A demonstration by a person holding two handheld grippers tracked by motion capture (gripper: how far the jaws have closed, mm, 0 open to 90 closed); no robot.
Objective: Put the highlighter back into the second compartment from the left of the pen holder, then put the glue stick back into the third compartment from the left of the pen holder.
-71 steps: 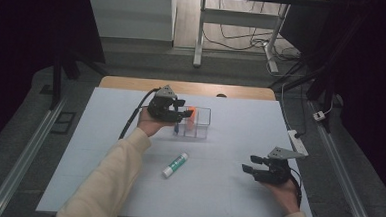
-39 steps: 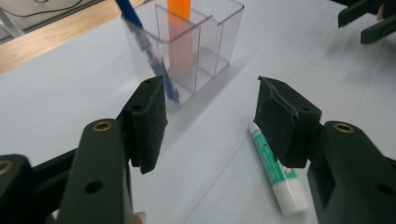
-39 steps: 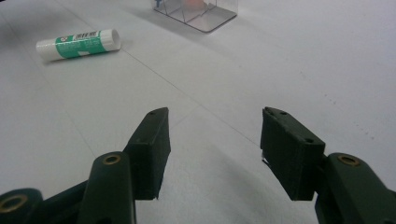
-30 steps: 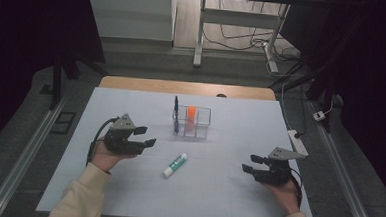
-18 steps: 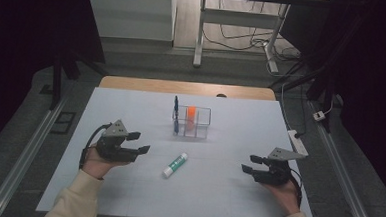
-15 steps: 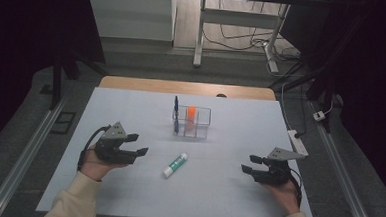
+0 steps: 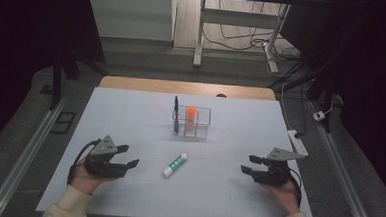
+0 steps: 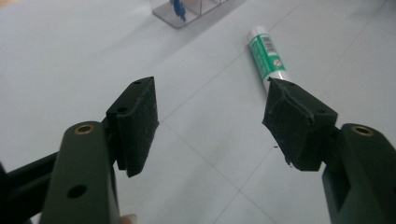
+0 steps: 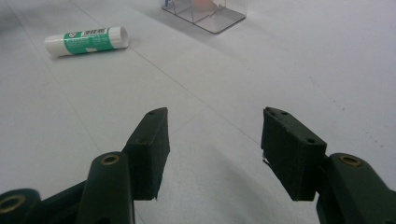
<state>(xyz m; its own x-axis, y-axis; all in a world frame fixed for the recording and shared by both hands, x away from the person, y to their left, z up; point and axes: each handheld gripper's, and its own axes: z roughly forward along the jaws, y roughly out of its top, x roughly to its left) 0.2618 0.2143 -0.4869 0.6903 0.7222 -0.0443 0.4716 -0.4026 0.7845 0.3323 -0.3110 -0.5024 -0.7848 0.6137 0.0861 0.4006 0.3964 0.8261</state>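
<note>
— Looking at the left claw (image 7: 128,155) first: how do its jaws stand?

— Apart, with a wide gap between the pads and bare white surface (image 7: 130,115) showing through it. They have just been opening further, and nothing lies between them. In the left gripper view the claw (image 8: 212,116) touches nothing.

— Where is the glue stick from there?

— The glue stick (image 7: 175,164) lies flat on the surface just ahead of the left claw's tips, off to its right side. In the left gripper view the glue stick (image 8: 267,56) runs away from the camera just beyond the right-hand pad, whose tip overlaps its near end in the picture; whether they touch I cannot tell.

— And the right claw?

— The right claw (image 7: 248,164) is spread about as wide and is empty too, its tips pointing towards the middle of the surface. In the right gripper view the claw (image 9: 215,123) has only bare surface between its pads, and the glue stick (image 9: 86,40) lies well ahead and to its left, white cap towards the right.

— Anything beyond the stick?

— A clear organiser (image 7: 193,122) stands farther out, between the two claws and well apart from both. It holds an orange item (image 7: 191,114) and, at its left edge, a blue pen (image 7: 176,111) standing upright.
</note>
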